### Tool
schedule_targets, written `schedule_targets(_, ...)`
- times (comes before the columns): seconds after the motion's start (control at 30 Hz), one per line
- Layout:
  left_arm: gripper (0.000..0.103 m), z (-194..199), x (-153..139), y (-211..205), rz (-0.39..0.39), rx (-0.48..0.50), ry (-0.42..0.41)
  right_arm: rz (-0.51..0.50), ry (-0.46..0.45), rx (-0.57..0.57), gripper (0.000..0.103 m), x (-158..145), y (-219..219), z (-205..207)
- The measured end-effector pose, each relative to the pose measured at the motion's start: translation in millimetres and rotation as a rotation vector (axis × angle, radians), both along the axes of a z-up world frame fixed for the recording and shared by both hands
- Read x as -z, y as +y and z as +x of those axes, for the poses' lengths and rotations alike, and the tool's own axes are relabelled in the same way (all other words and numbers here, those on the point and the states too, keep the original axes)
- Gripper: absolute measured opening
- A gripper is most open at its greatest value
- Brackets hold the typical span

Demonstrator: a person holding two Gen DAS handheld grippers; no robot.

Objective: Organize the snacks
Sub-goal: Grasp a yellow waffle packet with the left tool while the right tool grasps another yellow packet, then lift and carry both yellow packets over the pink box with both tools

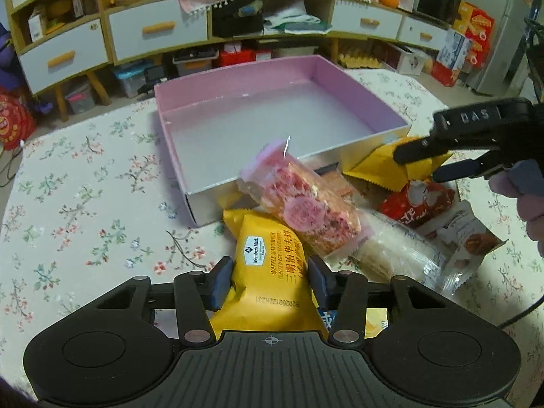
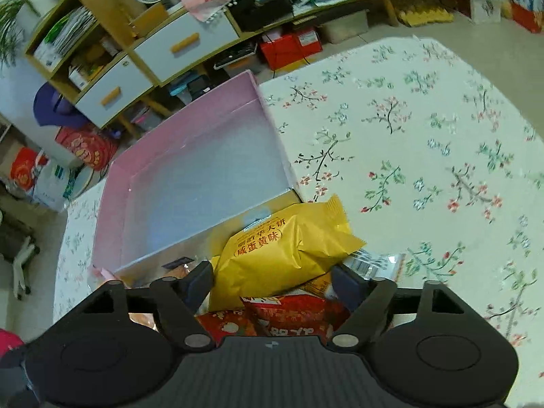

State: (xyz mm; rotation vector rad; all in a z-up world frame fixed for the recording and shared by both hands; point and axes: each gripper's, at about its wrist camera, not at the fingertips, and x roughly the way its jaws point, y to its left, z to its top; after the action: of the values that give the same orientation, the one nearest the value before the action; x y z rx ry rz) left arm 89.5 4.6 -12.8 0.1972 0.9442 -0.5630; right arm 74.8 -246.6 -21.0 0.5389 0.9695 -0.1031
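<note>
An open pink box lies on the floral tablecloth, also in the right wrist view. A pile of snack packets lies at its near side. My left gripper has its fingers on both sides of a yellow Member's Mark waffle packet. A pink packet leans on the pile just beyond. My right gripper is open around a second yellow packet, above a red packet. It also shows in the left wrist view, over that yellow packet.
More packets lie to the right: a red one, a clear one and a brown-and-white one. Shelves with drawers stand behind the table. Bare tablecloth spreads left and to the right in the right wrist view.
</note>
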Motion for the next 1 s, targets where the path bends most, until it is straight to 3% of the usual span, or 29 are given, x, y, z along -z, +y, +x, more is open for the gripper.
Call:
schedule_targets(0.23,0.045,-4,7,-12,0.027,-0.014,-0.014,0.025,-0.024,0.078,0.054,5,-2,3)
schedule_targets(0.3,0.041,-7,6,-15,0.043,-0.014,-0.032,-0.008,-0.032,0.094,0.042,5,0,3)
schedule_targets(0.4,0.04,-10,1,-13,0.048,-0.021,-0.033,-0.023,-0.041,0.106,0.034,6,0,2)
schedule_targets(0.6,0.039,-15,-7,-1,0.03,-0.052,-0.024,0.062,-0.022,0.142,0.024,3,-10,-6)
schedule_targets(0.73,0.038,-19,-15,10,0.018,-0.074,-0.036,0.041,-0.042,0.118,0.021,-7,-6,-12)
schedule_targets(0.8,0.038,-20,-20,17,0.006,-0.095,-0.04,0.031,-0.053,0.107,0.004,-11,-2,-13)
schedule_targets(1.0,0.038,-21,-33,30,-0.03,-0.154,-0.057,0.07,-0.07,0.079,0.0,-15,-5,-15)
